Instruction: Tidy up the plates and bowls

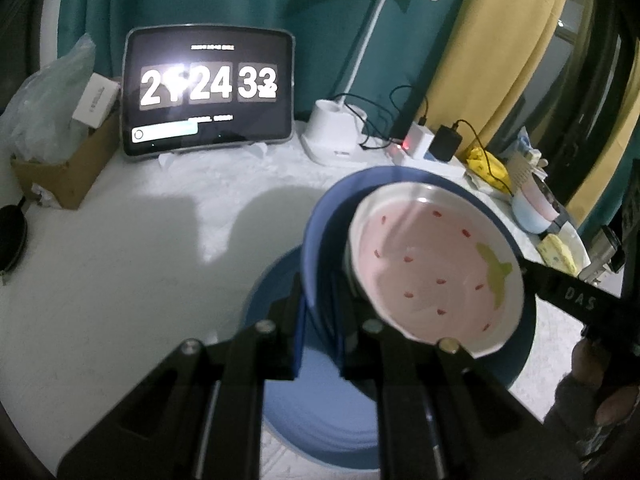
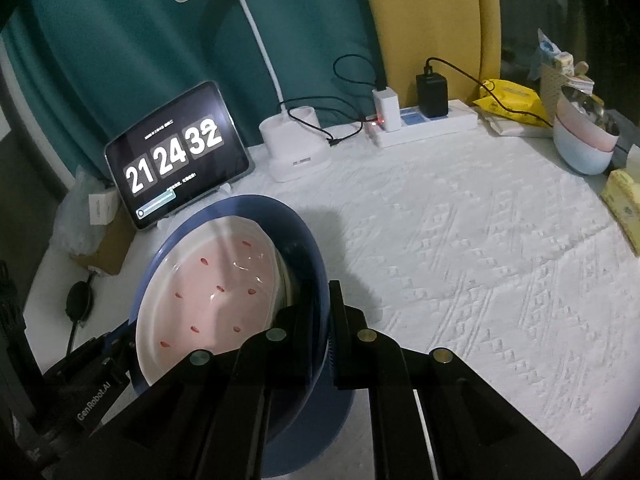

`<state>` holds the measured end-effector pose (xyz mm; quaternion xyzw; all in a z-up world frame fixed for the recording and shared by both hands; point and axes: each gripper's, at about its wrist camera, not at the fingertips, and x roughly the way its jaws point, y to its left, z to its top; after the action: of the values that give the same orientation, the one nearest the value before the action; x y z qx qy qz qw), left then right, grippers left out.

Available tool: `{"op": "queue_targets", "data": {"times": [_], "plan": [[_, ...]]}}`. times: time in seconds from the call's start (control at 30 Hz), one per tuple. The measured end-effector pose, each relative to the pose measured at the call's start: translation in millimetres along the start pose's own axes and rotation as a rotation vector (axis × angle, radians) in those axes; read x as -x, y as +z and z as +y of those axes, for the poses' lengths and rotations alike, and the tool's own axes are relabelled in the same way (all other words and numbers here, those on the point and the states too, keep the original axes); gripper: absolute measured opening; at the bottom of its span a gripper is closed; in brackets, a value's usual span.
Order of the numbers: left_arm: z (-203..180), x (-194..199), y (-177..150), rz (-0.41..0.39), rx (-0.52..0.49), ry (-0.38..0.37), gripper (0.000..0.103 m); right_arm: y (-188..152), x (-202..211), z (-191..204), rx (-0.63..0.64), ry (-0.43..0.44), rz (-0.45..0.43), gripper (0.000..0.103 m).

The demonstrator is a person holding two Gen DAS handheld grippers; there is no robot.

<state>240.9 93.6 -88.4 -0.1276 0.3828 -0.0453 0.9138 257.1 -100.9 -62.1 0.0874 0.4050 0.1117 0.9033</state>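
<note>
Two grippers share one load above a table spread with a white embossed cloth. Under the load lies a blue plate flat on the cloth. Lifted above it is a blue bowl, tilted, and nested inside it sits a white bowl with a pink inside dotted with red marks and a green leaf patch. The left gripper is clamped on the blue bowl's near rim, one finger outside the wall and one inside. The right gripper is clamped on the opposite rim of the same bowl in the same way. Behind them a tablet leans against the teal curtain showing a flip clock, beside a white desk lamp. A white power strip with chargers lies further right, and stacked pastel bowls stand at the far right edge.
</note>
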Motion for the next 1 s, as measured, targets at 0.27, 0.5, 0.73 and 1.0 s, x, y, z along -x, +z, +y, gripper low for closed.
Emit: {"op": "queue_targets", "data": {"times": [0.27, 0.5, 0.73, 1.0], "plan": [[-11, 4, 2, -0.018, -0.025, 0.003, 0.01, -5, -9, -12, -0.024, -0.02, 0.038, 0.009], [-19, 3, 3, -0.024, -0.034, 0.01, 0.011, -8, -11, -17, -0.011, -0.048, 0.048, 0.011], [-28, 3, 3, -0.038, -0.075, 0.082, 0.014, -9, -10, -18, 0.025, -0.078, 0.044, 0.011], [-30, 7, -1, -0.053, -0.082, 0.143, 0.021, -9, -7, -14, 0.059, -0.097, 0.038, 0.016]]}}
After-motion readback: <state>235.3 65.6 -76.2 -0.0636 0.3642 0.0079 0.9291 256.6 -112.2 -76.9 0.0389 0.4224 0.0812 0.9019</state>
